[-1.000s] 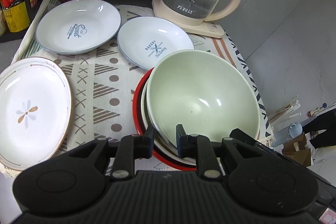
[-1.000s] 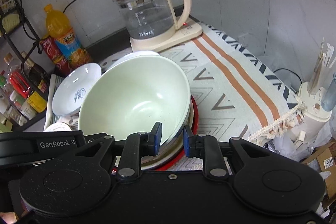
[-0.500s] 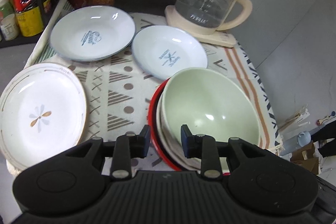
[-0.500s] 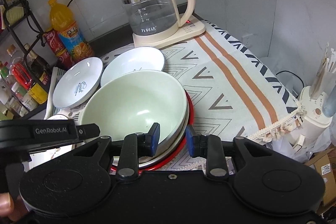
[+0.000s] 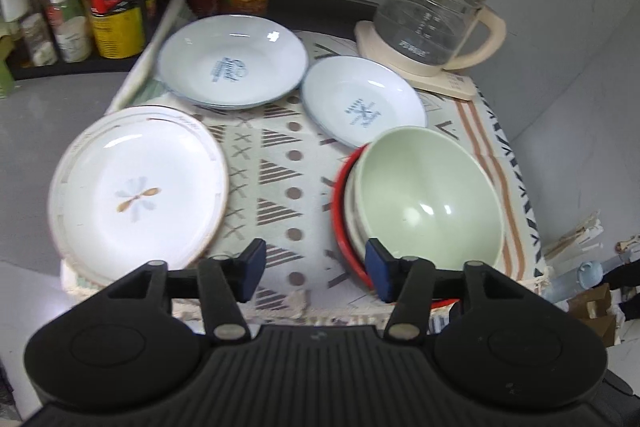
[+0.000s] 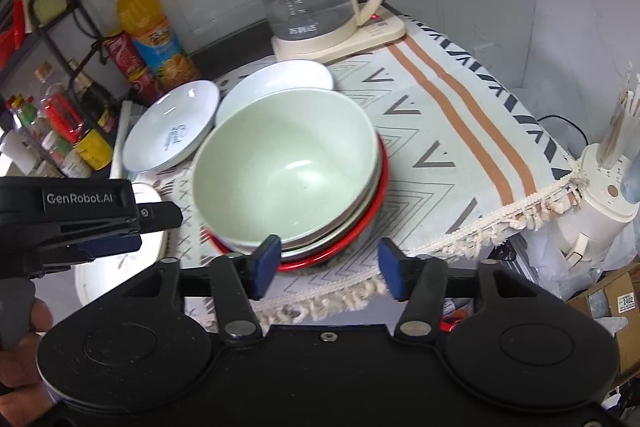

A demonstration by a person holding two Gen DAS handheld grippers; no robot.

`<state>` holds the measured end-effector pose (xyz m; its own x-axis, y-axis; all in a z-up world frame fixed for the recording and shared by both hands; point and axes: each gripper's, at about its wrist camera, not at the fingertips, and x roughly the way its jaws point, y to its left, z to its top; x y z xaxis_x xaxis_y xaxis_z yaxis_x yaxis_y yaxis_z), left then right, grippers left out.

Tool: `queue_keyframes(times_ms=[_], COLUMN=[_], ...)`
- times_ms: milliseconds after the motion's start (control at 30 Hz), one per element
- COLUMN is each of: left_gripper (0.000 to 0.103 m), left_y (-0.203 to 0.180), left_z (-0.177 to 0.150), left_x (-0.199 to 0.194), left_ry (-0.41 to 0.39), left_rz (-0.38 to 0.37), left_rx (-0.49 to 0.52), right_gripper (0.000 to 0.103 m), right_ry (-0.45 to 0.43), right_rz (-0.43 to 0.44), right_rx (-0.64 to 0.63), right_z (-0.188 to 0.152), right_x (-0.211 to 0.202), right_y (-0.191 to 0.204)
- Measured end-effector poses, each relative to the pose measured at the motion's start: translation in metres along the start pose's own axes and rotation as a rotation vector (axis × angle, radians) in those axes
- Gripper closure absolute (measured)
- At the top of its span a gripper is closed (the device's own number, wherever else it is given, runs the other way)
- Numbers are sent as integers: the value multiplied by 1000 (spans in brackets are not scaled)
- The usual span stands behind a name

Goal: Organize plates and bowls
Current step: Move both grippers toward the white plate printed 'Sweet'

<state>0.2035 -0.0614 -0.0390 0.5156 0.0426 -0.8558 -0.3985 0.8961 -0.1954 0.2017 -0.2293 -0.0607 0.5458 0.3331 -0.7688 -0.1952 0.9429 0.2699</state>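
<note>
The pale green round bowl [image 5: 430,195] sits nested on top of a stack: beneath it a white bowl rim, and at the bottom a red-rimmed round plate [image 5: 340,211], all resting on the patterned cream tablecloth [image 5: 288,171]. The left gripper [image 5: 314,271] has just been opening its jaws; they now stand wide with nothing between them, only cloth showing in the gap. From that gripper the stack lies at about one o'clock, its red rim just beside the right-hand blue pad. The right gripper [image 6: 326,267] has likewise just been opening and stands wide and empty; the green bowl [image 6: 286,167] lies at about eleven o'clock from it, the stack's near edge just behind the left-hand blue pad. Whether that pad touches the rim cannot be told. In the left wrist view, a white oval plate with a flower motif [image 5: 138,193] lies at ten o'clock, a white shallow dish with blue lettering [image 5: 232,61] at eleven o'clock, and a smaller white lettered dish [image 5: 362,101] at twelve, its near edge hidden behind the stack. A glass kettle on a cream base [image 5: 434,23] stands at the far right corner.
</note>
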Motion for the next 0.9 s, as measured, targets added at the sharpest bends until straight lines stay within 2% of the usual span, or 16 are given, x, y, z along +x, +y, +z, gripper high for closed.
queue_keyframes(times_ms=[100, 233, 300, 533, 900], left_gripper=[30, 24, 21, 20, 20], left_y=[7, 24, 34, 68, 105], left_z=[-3, -6, -8, -14, -12], left_x=[-10, -22, -28, -41, -49], left_ry=[-15, -19, -29, -33, -29], left_rz=[37, 71, 97, 199, 244], left_rx=[20, -10, -22, -46, -100], right_gripper=[38, 29, 18, 10, 8], right_ry=[-8, -4, -4, 3, 34], right_rz=[28, 60, 71, 110, 169], right_rx=[-7, -31, -42, -68, -93], right_z=[-2, -5, -6, -10, -11], right_x=[-6, -9, -10, -9, 1], right_y=[9, 24, 31, 55, 88])
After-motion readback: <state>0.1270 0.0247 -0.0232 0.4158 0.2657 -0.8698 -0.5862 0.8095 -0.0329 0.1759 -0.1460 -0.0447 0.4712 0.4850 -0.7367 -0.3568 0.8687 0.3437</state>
